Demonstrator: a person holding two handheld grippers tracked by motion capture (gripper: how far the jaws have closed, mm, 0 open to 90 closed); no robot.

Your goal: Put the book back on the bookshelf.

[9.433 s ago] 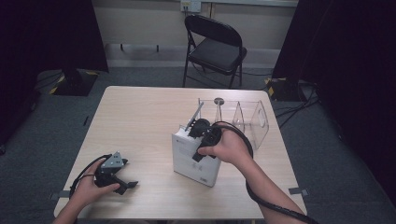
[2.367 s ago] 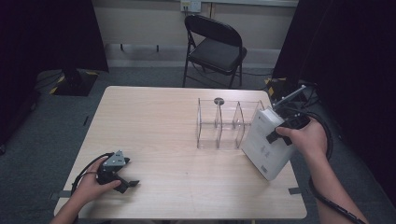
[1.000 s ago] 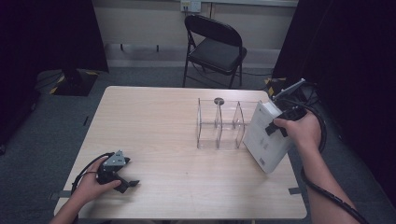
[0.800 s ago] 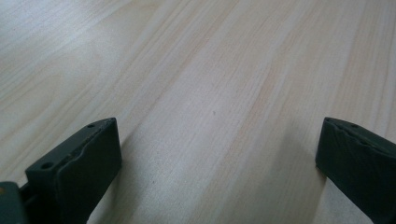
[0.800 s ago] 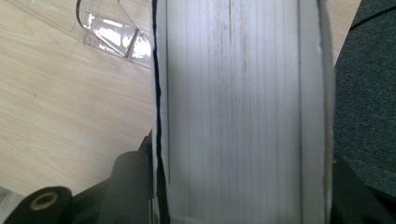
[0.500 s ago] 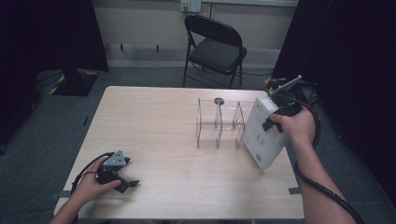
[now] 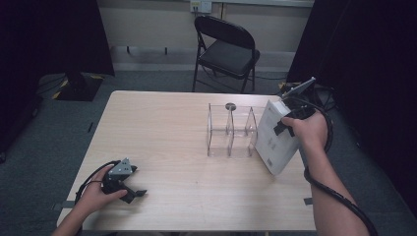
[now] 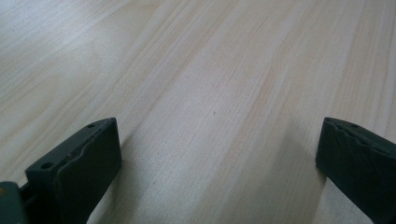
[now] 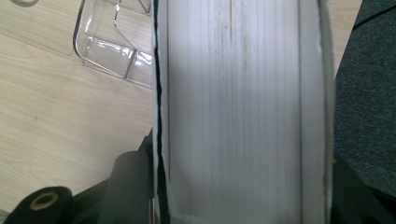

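A thick white book hangs tilted over the table's right side, just right of a clear plastic divider rack. My right gripper is shut on the book near its top; in the right gripper view the book's page edge runs up between the two black jaws, and the clear rack lies to its left below. At the table's front left my left gripper rests in a hand on the wood. Its black fingers stand wide apart with bare tabletop between them.
The light wooden table has its right edge under the book, with dark carpet beyond. A small round metal piece lies behind the rack. A black folding chair stands past the far edge. Black curtains hang at both sides.
The right hand has carried the book a little up and toward the far side, closer to the rack's right end, and stood it more upright. The left hand and gripper have stayed put.
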